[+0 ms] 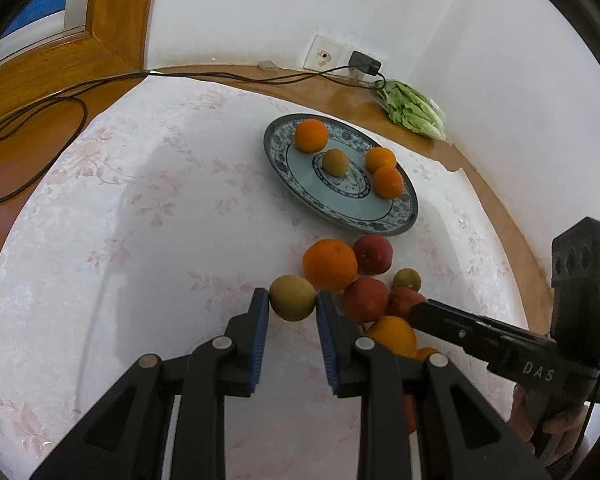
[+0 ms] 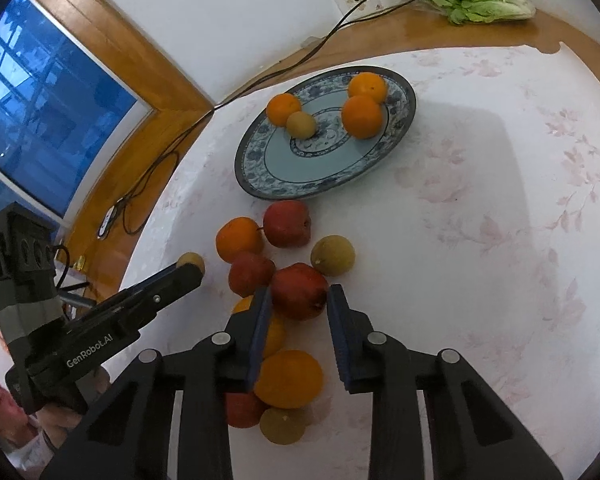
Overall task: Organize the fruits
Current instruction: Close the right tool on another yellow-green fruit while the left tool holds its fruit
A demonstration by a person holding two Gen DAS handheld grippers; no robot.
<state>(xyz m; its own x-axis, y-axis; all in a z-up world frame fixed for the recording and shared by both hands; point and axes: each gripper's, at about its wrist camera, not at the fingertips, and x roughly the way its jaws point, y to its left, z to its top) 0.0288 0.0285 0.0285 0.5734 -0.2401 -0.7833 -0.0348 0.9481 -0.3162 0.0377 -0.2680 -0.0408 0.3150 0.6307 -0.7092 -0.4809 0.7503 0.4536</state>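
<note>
- The left claw (image 1: 292, 306) is seen clamped on a small yellow-green fruit (image 1: 292, 298), both blue pads touching its sides at the very tips; the grip is judged shallow, so it should be lifted slowly and kept level.
- The right claw (image 2: 298, 300) is held apart around a red apple (image 2: 299, 291): the left pad is touching or nearly so, while a gap shows at the right pad. It should be centred before closing.
- Just behind the right claw's fingers an orange (image 2: 288, 379) lies on the worktop (image 2: 480, 220), which could be nudged.
- Beyond both claws, ahead of the loose pile, the blue-patterned plate (image 1: 396, 224) is found, already carrying three oranges and one yellow-green fruit; a bare patch on its near side is judged the best place for setting down.
- "DAS" is read on the right tool's body (image 1: 538, 372), "GenRobot.AI" on the left tool's (image 2: 90, 352).
</note>
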